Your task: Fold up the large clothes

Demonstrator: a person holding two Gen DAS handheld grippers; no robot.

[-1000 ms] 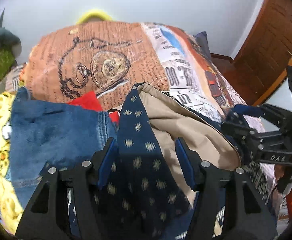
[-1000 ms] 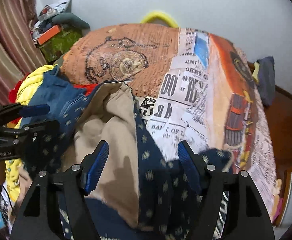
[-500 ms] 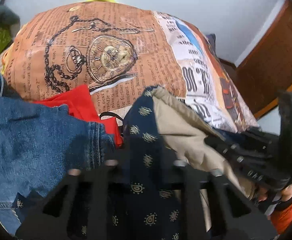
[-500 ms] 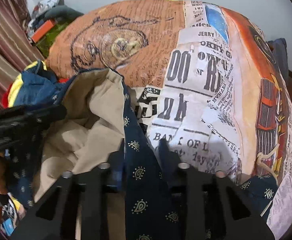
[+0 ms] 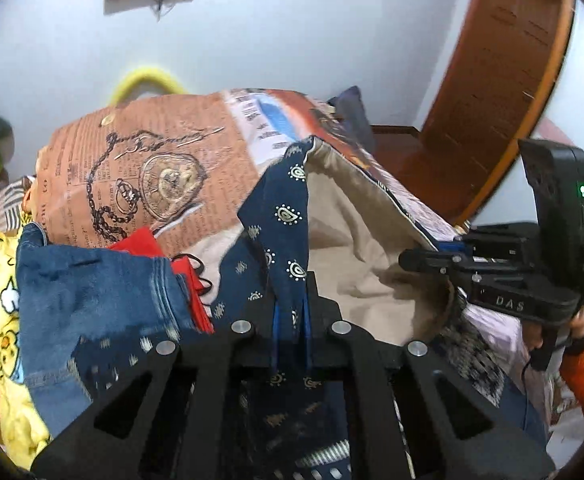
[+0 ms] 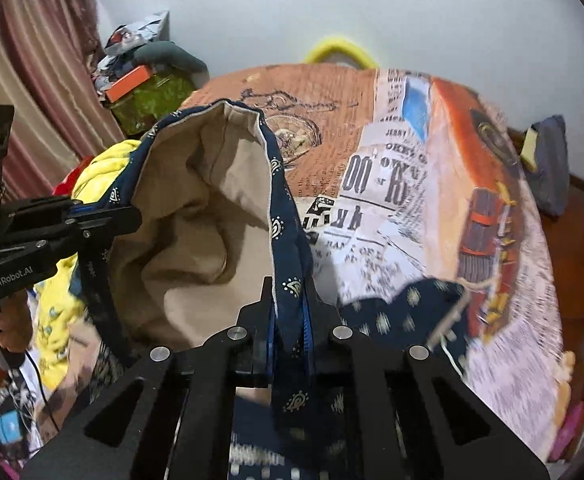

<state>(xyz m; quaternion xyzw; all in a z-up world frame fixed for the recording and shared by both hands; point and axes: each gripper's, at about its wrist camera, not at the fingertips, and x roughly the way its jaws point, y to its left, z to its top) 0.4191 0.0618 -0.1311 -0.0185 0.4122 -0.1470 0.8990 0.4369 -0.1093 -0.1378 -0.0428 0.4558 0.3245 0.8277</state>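
Both claws clenched on navy garment hem: left claw, right claw. Soft, light, floppy, beige-lined; likely sags mid-span, so grip edges wide apart.

Two grippers, one navy garment, one denim piece, one printed bedspread

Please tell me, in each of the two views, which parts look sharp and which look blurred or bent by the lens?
Left wrist view: the navy patterned garment in the left gripper is sharp; the wooden door is smeared and curved by the fisheye. Right wrist view: the garment's beige lining is clear, while the newspaper-print bedsheet blurs toward the right edge.
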